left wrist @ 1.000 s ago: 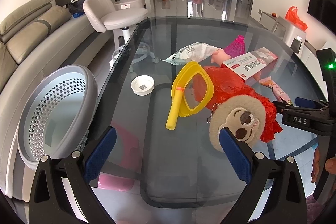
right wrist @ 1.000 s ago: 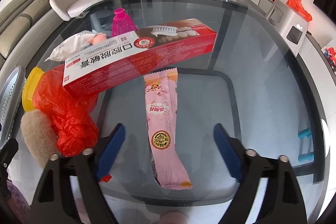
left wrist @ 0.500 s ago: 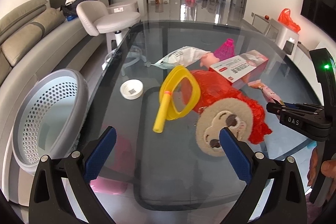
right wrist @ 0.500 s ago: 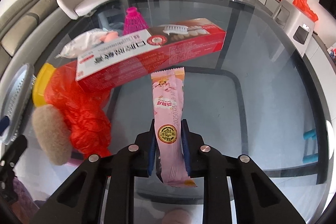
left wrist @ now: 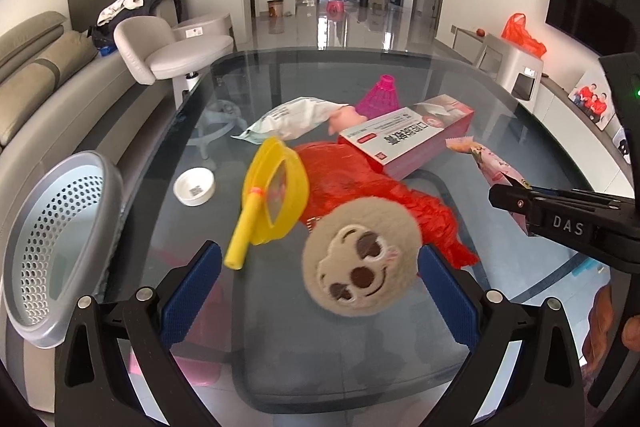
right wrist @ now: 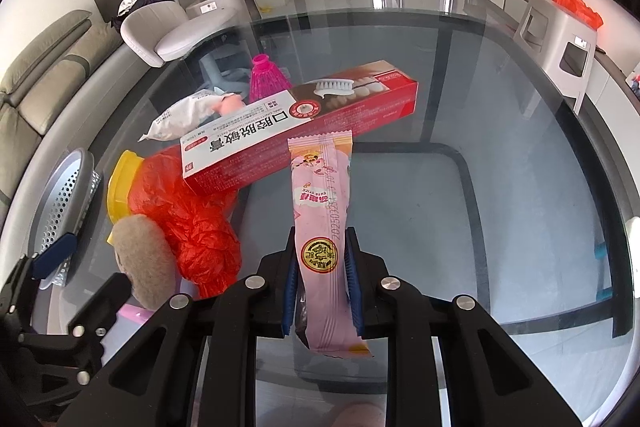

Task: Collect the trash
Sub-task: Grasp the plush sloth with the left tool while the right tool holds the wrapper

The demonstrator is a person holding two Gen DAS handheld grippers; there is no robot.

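Note:
My right gripper [right wrist: 322,247] is shut on a long pink snack wrapper [right wrist: 320,195], which is lifted off the glass table [right wrist: 500,155], its far end overlapping the red toothpaste box [right wrist: 296,123]. From the left wrist view the same wrapper [left wrist: 486,159] sticks out of the right gripper [left wrist: 510,195] at the right edge. My left gripper [left wrist: 320,279] hangs open above the table, its blue pads either side of a tan plush face [left wrist: 360,263]. Red crumpled plastic bag [left wrist: 360,179], a white pouch [left wrist: 292,119] and a yellow toy [left wrist: 272,195] lie around it.
A grey perforated basket [left wrist: 56,251] stands off the table's left edge, beside a sofa [left wrist: 40,75]. A small white dish [left wrist: 195,186] and a pink shuttlecock-like piece [left wrist: 382,97] lie on the glass. A white stool [left wrist: 176,55] is beyond. A hand [left wrist: 600,323] shows at lower right.
The right gripper closed on the pink wrapper and raised it off the glass. The left gripper drifted sideways, so the plush face now sits between its open fingers.

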